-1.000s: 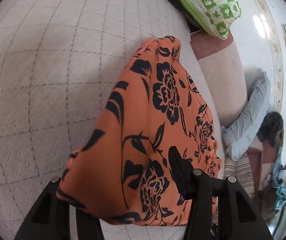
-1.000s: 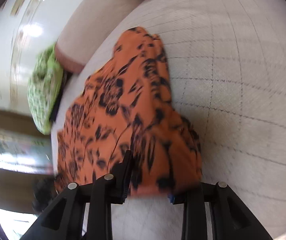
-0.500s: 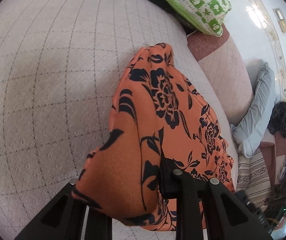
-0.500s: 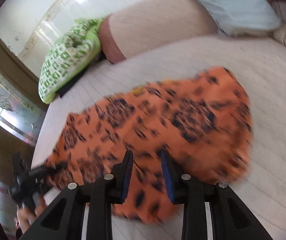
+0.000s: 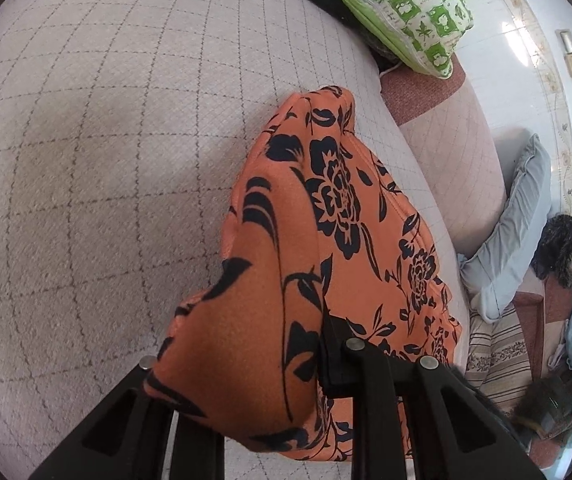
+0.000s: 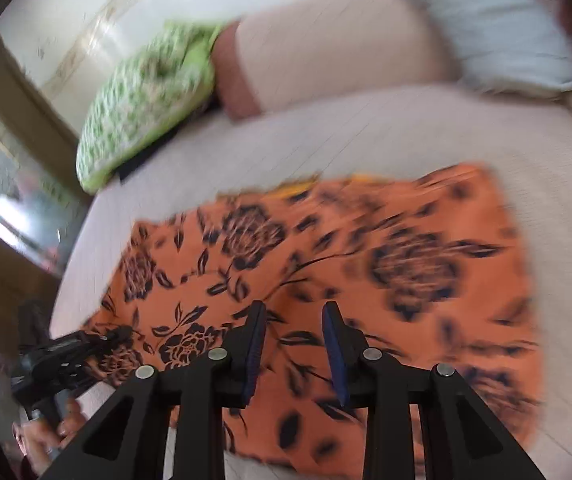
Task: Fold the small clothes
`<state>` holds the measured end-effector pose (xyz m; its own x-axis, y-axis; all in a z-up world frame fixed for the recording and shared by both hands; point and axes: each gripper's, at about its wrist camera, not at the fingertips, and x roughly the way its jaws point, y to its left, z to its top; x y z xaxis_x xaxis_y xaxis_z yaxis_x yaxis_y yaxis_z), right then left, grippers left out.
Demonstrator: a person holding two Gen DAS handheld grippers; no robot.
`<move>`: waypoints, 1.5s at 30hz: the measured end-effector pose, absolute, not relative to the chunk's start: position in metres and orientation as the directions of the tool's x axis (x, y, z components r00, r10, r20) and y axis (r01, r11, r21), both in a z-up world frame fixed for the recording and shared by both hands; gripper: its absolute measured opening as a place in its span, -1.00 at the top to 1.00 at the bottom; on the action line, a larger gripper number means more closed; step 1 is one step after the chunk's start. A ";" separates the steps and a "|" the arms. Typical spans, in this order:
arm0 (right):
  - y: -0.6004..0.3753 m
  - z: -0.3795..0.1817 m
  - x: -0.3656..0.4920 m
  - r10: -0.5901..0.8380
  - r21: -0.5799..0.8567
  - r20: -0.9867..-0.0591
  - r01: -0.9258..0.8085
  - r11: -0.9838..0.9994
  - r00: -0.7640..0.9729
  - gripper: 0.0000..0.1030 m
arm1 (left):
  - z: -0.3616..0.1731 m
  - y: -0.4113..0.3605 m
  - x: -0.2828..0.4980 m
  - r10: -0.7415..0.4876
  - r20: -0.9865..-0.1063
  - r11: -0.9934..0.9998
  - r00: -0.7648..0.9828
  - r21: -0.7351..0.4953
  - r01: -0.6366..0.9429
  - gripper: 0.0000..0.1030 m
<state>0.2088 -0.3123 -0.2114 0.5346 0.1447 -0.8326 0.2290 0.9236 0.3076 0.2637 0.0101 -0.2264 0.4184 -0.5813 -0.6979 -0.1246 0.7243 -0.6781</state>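
A: What do the tongs do now?

B: The left tongs [image 5: 286, 360] pinch one corner of the orange cloth [image 5: 338, 216] and hold it a little lifted. The right tongs [image 6: 294, 340] are parted, with nothing between them, above the cloth.

A: Which step is it, you think?

B: I judge a fold is just laid. The next move needs a new grip on a free edge.

A: And the cloth?

B: Orange with black flowers, thin and limp, lying mostly flat on the quilted bed [image 5: 86, 160].
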 end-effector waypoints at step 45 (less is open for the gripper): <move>-0.309 -0.187 0.237 0.254 0.464 -0.658 0.116 0.878 0.709 0.37 | -0.215 -0.010 0.262 -0.447 -0.730 0.793 0.516 -0.591 -0.149 0.58</move>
